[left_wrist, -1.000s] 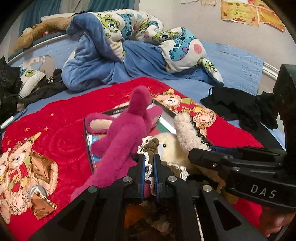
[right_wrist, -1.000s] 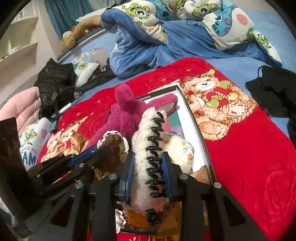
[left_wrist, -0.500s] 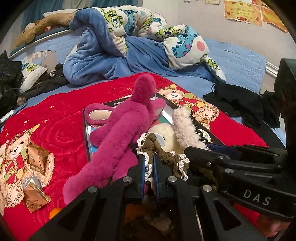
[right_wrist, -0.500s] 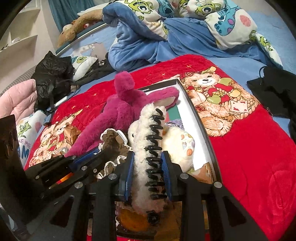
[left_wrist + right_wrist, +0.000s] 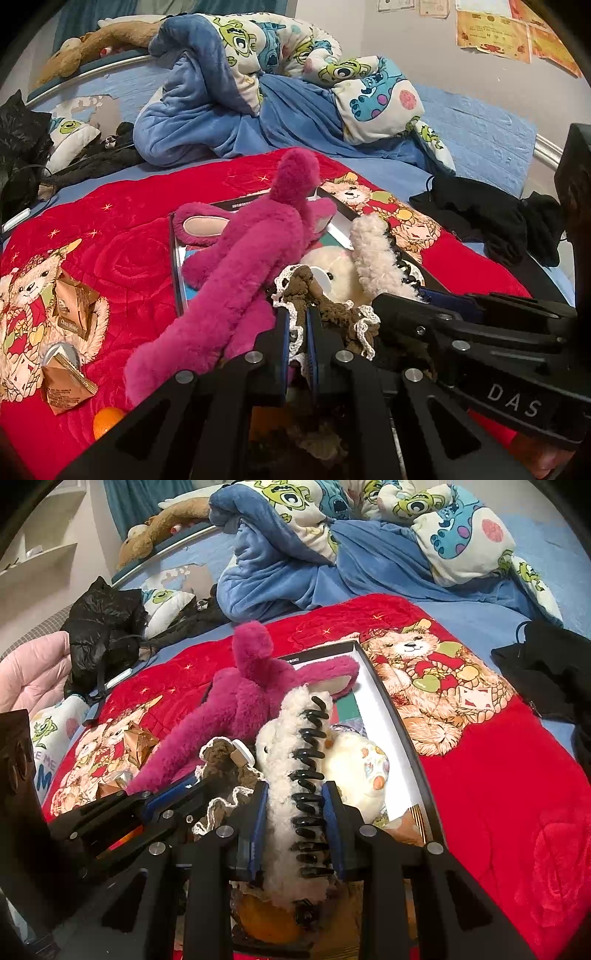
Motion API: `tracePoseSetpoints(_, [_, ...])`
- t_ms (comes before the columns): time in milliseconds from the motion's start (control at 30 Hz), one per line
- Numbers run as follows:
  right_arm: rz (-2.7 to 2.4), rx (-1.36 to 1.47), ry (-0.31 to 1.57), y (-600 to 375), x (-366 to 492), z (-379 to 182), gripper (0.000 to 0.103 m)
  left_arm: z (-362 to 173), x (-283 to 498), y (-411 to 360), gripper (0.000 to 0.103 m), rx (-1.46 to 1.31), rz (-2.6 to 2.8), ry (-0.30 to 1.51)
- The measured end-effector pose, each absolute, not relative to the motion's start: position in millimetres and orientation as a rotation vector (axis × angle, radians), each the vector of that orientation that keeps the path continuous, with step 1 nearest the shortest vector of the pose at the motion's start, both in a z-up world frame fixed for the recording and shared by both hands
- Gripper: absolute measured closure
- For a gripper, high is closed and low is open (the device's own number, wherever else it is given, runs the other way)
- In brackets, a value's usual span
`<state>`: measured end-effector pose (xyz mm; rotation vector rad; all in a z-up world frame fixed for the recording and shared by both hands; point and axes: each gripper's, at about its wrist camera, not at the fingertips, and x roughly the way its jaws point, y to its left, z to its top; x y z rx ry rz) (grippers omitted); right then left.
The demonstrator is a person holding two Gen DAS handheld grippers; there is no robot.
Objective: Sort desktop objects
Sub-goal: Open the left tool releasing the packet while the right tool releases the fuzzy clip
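My left gripper (image 5: 296, 317) is shut on the white lace edge of a brown crocheted piece (image 5: 325, 302), also seen in the right wrist view (image 5: 221, 764). My right gripper (image 5: 295, 794) is shut on a fluffy white hair claw clip (image 5: 295, 746) with black teeth; the same clip (image 5: 373, 254) stands right of the left gripper. Both are held over a black-framed tray (image 5: 391, 716) on the red blanket. A magenta plush toy (image 5: 251, 258) and a cream plush (image 5: 354, 764) lie in the tray.
Torn brown paper packets (image 5: 70, 306) and an orange (image 5: 107, 419) lie on the red blanket (image 5: 498, 775) at the left. A crumpled blue cartoon duvet (image 5: 258, 92) lies behind. Black clothing (image 5: 480, 218) sits at the right, a black bag (image 5: 103, 627) at the left.
Both grippers keep their holds. The view has shifted slightly, with the plush toys and tray appearing a little nearer and higher in the frames.
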<state>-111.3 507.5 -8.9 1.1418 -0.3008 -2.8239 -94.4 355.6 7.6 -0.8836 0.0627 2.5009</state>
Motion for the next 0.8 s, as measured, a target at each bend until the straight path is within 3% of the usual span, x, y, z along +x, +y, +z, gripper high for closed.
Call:
tracePoseSetpoints(333, [-2.820, 1.121, -0.309, 506.4, -108.6, -6.7, 0.071, 9.1, -92.1, 356.7, 0.094, -0.881, 2.503, 0.085])
tracePoseSetpoints(433, [-2.798, 1.101, -0.358, 509.1, -107.8, -5.0, 0.059, 10.2, -90.1, 358.5, 0.092, -0.878, 2.501, 0.091])
tracePoseSetpoints(533, [-2.790, 1.070, -0.318, 500.6, -105.7, 0.4, 0.034, 11.6, -89.0, 358.7, 0.078, -0.873, 2.478, 0.082])
tracePoseSetpoints(567, [-2.785, 1.070, -0.314, 499.0, -105.7, 1.6, 0.027, 12.9, -88.1, 358.8, 0.069, -0.864, 2.477, 0.079])
tracePoseSetpoints(600, [-2.783, 1.066, -0.313, 497.9, -105.6, 3.0, 0.024, 15.1, -85.7, 359.1, 0.064, -0.847, 2.477, 0.081])
tracePoseSetpoints(633, [-2.788, 1.054, -0.318, 497.7, -105.0, 5.1, 0.017, 17.1, -83.7, 359.3, 0.049, -0.835, 2.477, 0.086])
tracePoseSetpoints(667, [-2.788, 1.047, -0.329, 498.3, -104.7, 6.0, 0.014, 18.9, -81.8, 359.5, 0.026, -0.825, 2.481, 0.092])
tracePoseSetpoints(733, [-2.776, 1.026, -0.377, 502.1, -103.5, 7.8, 0.008, 23.1, -77.8, 358.8, 0.000, -0.794, 2.505, 0.100])
tracePoseSetpoints(800, [-2.763, 0.997, -0.445, 509.6, -101.0, 10.3, 0.006, 27.2, -77.1, 355.0, 0.000, -0.772, 2.514, 0.065])
